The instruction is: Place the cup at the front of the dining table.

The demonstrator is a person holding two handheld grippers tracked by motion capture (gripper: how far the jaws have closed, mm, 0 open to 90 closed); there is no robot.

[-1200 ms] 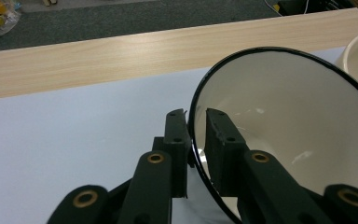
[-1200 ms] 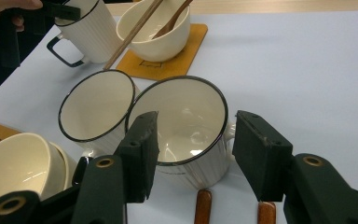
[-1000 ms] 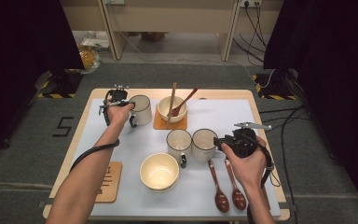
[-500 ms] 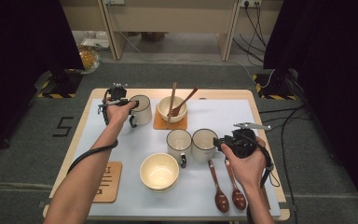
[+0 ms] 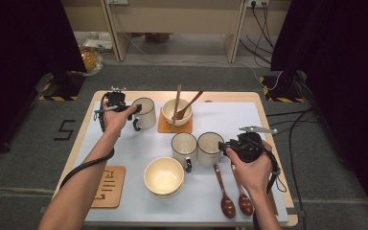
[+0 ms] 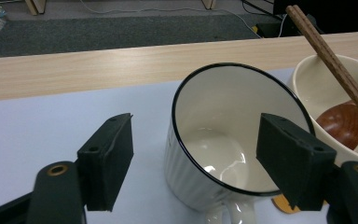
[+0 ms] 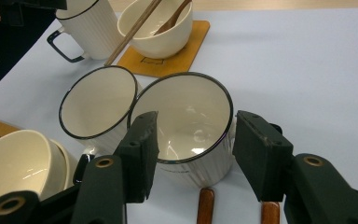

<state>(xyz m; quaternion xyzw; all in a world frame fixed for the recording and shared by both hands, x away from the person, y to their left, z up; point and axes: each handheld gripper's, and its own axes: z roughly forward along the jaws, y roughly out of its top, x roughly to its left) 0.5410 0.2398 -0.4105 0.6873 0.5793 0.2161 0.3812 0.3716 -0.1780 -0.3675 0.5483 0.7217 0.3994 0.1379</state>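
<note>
Your left claw (image 6: 193, 172) has just been opening and has let go of the mug (image 5: 145, 113) near the table's far-left corner; its pads stand clear. Your right claw (image 7: 193, 151) straddles another mug (image 7: 189, 126), jaws apart.

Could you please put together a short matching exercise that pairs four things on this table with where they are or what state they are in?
Things:
1. left gripper
2. chopsticks
3. two wooden spoons
4. empty bowl

Places or states:
A. lying side by side on the mat near the front edge
B. standing on the mat with nothing in it, beside the coaster
C. jaws open on either side of a mug, just opened, pads clear of it
D. leaning in the bowl on the orange coaster

Pairs: 1-C, 2-D, 3-A, 4-B
</note>
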